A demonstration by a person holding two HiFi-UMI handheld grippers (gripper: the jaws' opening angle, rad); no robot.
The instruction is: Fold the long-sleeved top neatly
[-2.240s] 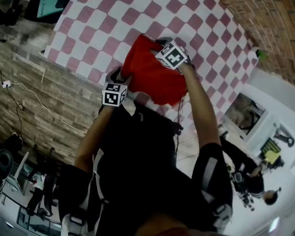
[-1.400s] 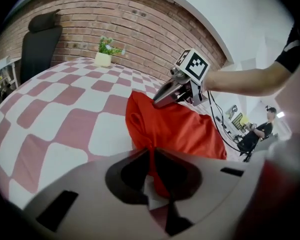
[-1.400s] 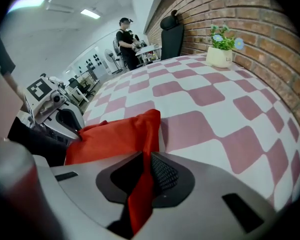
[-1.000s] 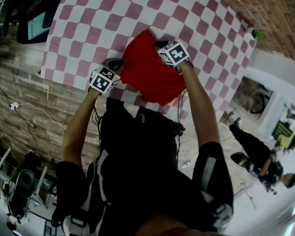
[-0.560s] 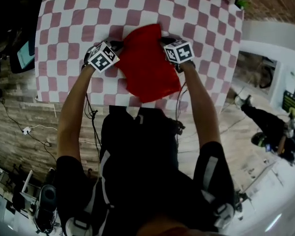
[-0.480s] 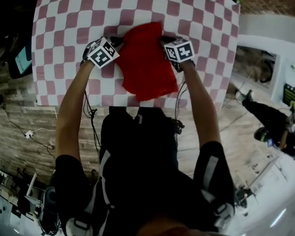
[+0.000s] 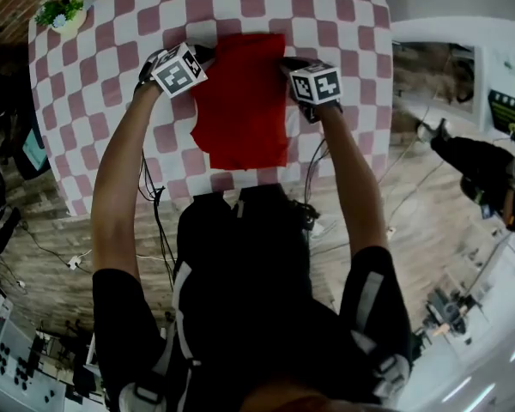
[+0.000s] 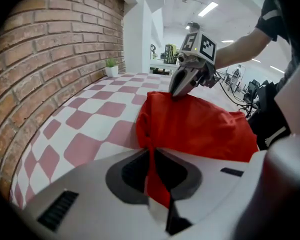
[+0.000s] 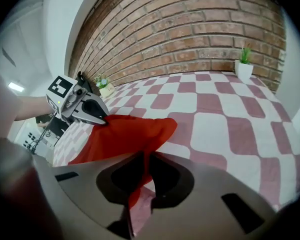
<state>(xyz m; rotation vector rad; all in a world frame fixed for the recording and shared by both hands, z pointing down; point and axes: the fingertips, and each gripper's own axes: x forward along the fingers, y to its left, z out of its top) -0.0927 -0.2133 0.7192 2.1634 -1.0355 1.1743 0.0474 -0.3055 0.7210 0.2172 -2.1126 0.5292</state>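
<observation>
Red long-sleeved top (image 7: 240, 101), a soft folded rectangle on the checkered cloth (image 7: 343, 24) at upper centre, hangs pinched between left gripper (image 7: 204, 56) and right gripper (image 7: 287, 62).

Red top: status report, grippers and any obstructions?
Left gripper shut on red top, right gripper shut on it too, one at each far corner. Red top spread between them on checkered table. Potted plant at table edge, well clear.

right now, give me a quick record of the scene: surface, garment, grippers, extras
surface: red-and-white checked tablecloth
garment: red top, roughly rectangular, on the cloth
left gripper: shut on the top's far left corner
right gripper: shut on the top's far right corner
other: small potted plant at the cloth's far left corner
</observation>
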